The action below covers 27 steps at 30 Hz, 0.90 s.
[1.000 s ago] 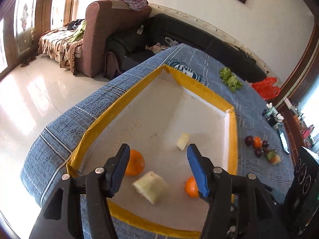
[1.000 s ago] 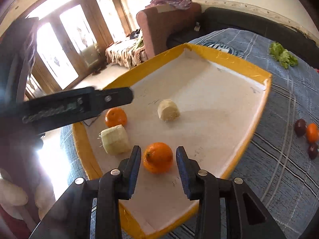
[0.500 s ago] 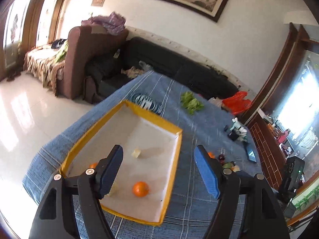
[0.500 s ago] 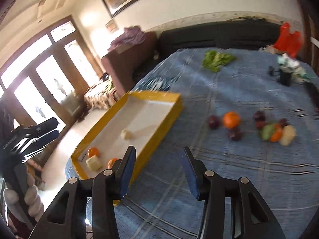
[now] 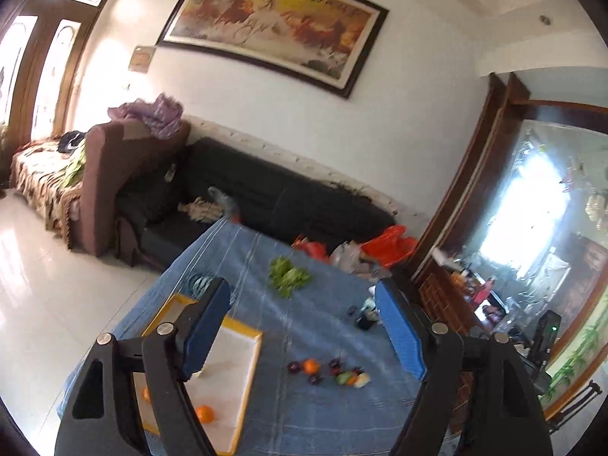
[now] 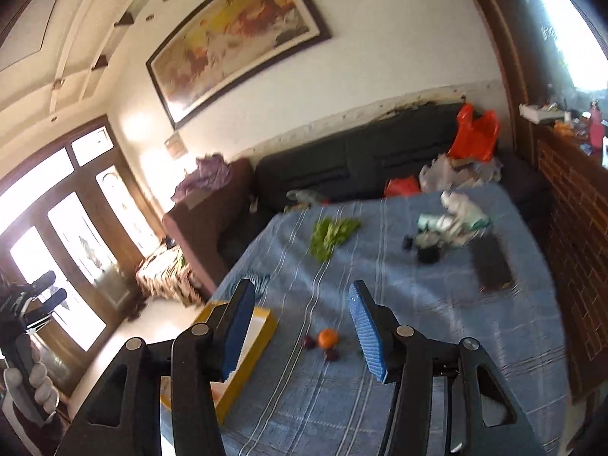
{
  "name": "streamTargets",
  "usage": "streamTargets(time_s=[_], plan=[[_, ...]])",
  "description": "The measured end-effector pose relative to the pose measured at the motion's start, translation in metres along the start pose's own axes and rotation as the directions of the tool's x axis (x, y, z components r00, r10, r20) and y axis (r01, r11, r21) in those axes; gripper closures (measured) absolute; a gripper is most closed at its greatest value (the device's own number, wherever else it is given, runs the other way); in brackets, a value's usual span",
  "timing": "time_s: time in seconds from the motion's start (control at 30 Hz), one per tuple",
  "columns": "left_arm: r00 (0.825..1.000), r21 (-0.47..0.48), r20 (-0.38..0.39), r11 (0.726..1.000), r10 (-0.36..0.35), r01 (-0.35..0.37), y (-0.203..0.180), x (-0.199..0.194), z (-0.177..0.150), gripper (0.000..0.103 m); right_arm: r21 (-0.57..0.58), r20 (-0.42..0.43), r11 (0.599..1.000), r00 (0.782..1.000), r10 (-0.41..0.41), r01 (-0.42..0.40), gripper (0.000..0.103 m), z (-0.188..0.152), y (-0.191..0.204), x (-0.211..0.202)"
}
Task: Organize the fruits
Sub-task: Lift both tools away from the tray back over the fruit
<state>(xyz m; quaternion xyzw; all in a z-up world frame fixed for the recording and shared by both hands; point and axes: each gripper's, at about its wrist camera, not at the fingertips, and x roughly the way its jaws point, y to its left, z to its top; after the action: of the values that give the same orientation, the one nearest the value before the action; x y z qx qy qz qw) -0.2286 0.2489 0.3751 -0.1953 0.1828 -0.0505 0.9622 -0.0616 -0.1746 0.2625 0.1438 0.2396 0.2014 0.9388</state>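
Note:
High over the blue-clothed table (image 5: 323, 418), my left gripper (image 5: 304, 326) has its jaws opening with nothing between them. Below it lies the yellow-rimmed white tray (image 5: 251, 372) holding an orange (image 5: 205, 414); a second orange (image 5: 145, 395) shows behind my left finger. Right of the tray sits a loose cluster: an orange (image 5: 310, 366), dark plums (image 5: 293, 368), a green piece (image 5: 342, 378) and a pale piece (image 5: 363, 380). My right gripper (image 6: 302, 330) is also opening and empty, well above the loose orange (image 6: 328, 338) and plums (image 6: 331, 355), with the tray's corner (image 6: 262, 338) behind its left finger.
A lettuce bunch (image 5: 288, 275) lies mid-table, small dark items (image 5: 364, 315) and a flat dark object (image 6: 492, 266) toward the far right. A black sofa (image 5: 304, 197) with red bags (image 5: 391, 243) runs behind. A gloved hand (image 6: 26, 376) holds the other gripper at left.
Both grippers rose from just over the tray to high above the table and opened wider. The right one left the orange in the tray and swung right over the loose fruit.

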Motion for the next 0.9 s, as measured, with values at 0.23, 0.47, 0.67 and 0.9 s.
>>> streamTargets(time_s=[0.23,0.47,0.67,0.9], plan=[[1.000,0.071,0.013,0.997,0.027,-0.027,-0.059,-0.015,0.061,0.023,-0.049,0.098,0.973,0.971,-0.218,0.224,0.045,0.079,-0.010,-0.046],[0.992,0.148,0.082,0.983,0.098,-0.110,-0.103,-0.027,0.076,0.020,-0.092,0.187,0.936,0.929,-0.319,0.339,0.029,0.111,-0.027,-0.063],[0.998,0.184,0.033,0.982,0.048,-0.053,-0.141,0.043,0.035,0.017,-0.118,0.075,0.946,0.953,-0.293,0.301,0.029,0.048,-0.081,-0.021],[0.953,-0.050,-0.223,0.979,-0.204,0.198,-0.102,0.163,-0.037,0.017,-0.118,-0.047,0.923,0.927,-0.373,0.366,0.029,-0.025,-0.136,0.016]])
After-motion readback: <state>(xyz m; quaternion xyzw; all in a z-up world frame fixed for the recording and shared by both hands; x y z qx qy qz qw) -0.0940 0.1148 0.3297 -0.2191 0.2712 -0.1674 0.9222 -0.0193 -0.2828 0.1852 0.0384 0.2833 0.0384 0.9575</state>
